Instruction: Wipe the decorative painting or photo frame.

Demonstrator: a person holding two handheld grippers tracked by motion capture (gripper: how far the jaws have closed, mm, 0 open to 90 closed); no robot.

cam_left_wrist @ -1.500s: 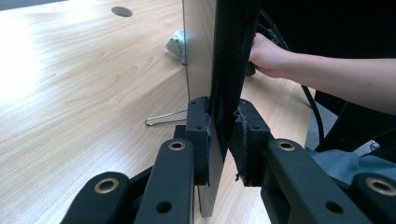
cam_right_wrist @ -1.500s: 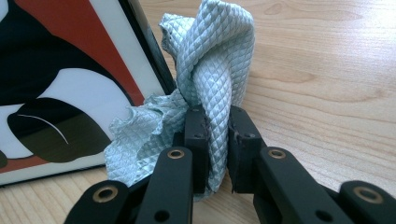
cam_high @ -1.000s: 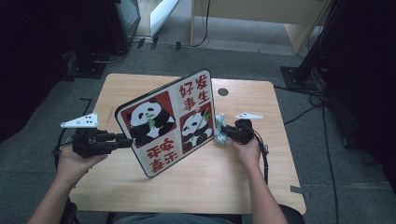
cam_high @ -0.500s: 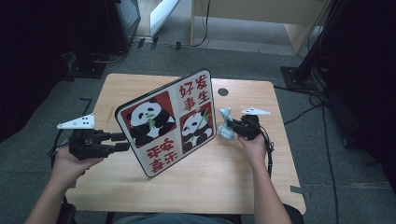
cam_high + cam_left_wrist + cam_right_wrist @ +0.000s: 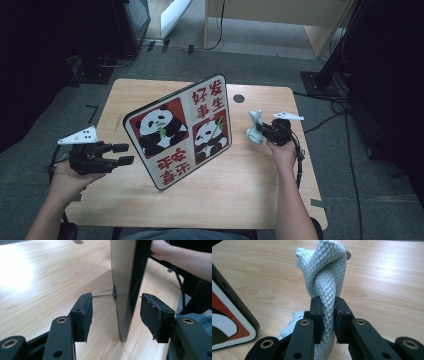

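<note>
Standing tilted on the wooden table [image 5: 260, 185], the panda board [image 5: 180, 131] shows four squares: two with a panda chewing green bamboo, two with red Chinese characters. The upper right square seems to read 好, 发, 事, 生; the lower left square's characters appear upside down from the high view and are too small to read surely.

At the board's left edge, the left gripper [image 5: 122, 154] is held level in the person's left hand [image 5: 67, 175], the forearm coming in from the bottom left. Its jaws have just been opening; in the left gripper view they stand apart on either side of the board's edge [image 5: 125, 290], the pads [image 5: 87, 315] clear of it. A thin wire stand [image 5: 103, 293] juts from the board's back.

To the right of the board, the right gripper [image 5: 260, 131] sits in the right hand [image 5: 282, 150], pointing left, its jaws clamped on a pale blue cloth [image 5: 324, 272], which is bunched and raised above the table.
</note>
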